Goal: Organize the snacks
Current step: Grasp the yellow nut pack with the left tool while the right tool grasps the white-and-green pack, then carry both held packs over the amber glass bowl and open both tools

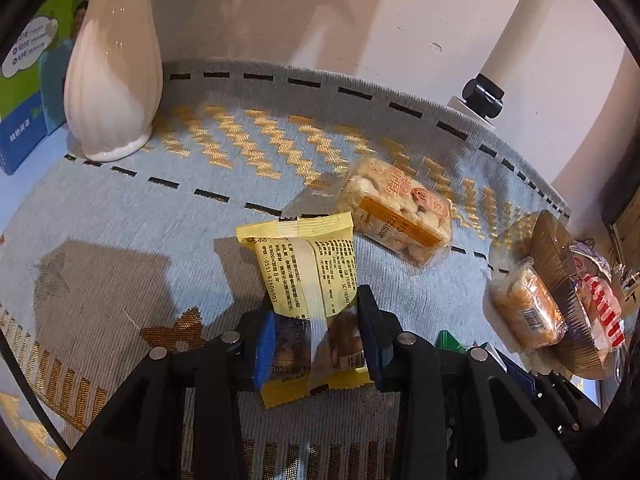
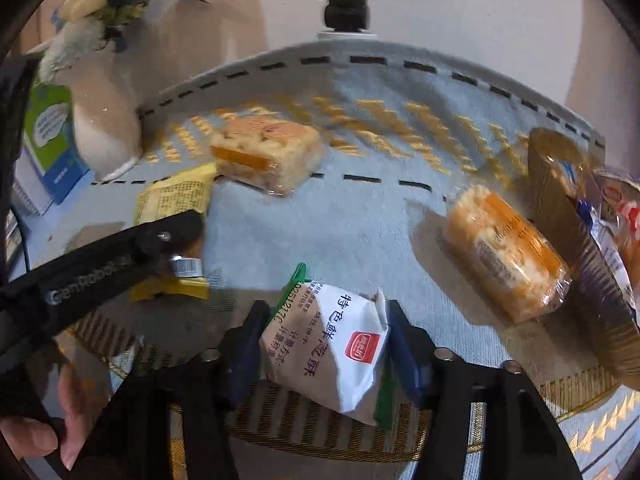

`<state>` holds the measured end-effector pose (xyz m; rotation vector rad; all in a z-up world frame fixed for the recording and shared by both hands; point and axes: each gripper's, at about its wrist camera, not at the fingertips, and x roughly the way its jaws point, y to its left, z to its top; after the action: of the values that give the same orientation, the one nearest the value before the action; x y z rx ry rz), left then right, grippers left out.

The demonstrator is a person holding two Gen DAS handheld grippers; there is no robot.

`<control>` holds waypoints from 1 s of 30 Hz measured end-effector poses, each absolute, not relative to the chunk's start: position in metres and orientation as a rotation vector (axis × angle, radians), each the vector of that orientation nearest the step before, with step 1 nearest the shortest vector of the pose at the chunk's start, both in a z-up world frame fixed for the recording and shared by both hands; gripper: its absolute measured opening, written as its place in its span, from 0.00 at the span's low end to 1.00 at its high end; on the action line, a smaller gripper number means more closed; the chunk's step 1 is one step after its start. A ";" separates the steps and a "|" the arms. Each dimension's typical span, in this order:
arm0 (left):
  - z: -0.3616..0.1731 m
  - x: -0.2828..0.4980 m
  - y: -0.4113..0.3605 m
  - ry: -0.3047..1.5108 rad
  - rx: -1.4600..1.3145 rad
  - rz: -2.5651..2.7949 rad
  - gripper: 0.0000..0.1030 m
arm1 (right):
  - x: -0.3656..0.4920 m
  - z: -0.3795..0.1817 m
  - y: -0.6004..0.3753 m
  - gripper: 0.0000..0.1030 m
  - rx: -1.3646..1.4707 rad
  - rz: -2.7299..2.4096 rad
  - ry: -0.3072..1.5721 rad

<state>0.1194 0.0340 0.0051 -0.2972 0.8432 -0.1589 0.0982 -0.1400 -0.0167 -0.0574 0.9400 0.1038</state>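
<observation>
My left claw [image 1: 316,332] is clamped on the yellow snack pack [image 1: 306,280], just over the counter [image 1: 120,220]. Only the right cam shows my right claw [image 2: 320,344] pinching the white-green pastry pack [image 2: 328,352]. Further out, two orange rice cakes [image 1: 400,208] [image 2: 504,252], one leaning on the wicker basket [image 2: 560,200] with wrapped snacks inside.

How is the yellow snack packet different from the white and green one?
The yellow packet is yellow with small dark print; the white packet is white with green edges, large characters and a red logo. The yellow packet sits in the left hand-held gripper, the white packet in the right hand-held gripper. Both are sealed single snacks, each clamped between blue pads above the patterned cloth.
</observation>
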 end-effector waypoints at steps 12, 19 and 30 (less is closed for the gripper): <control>0.019 0.103 0.045 0.734 -0.334 -0.140 0.33 | 0.078 0.004 -0.167 0.50 0.117 0.244 0.783; 0.031 0.089 0.040 0.678 -0.292 -0.111 0.33 | 0.059 0.024 -0.158 0.51 0.161 0.320 0.644; 0.075 0.074 0.016 0.722 -0.318 -0.174 0.33 | 0.051 0.083 -0.190 0.50 0.285 0.374 0.631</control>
<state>0.0739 0.0157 0.0750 -0.3184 0.7225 -0.1743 0.0510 -0.1905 0.0833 0.2850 0.6314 0.3738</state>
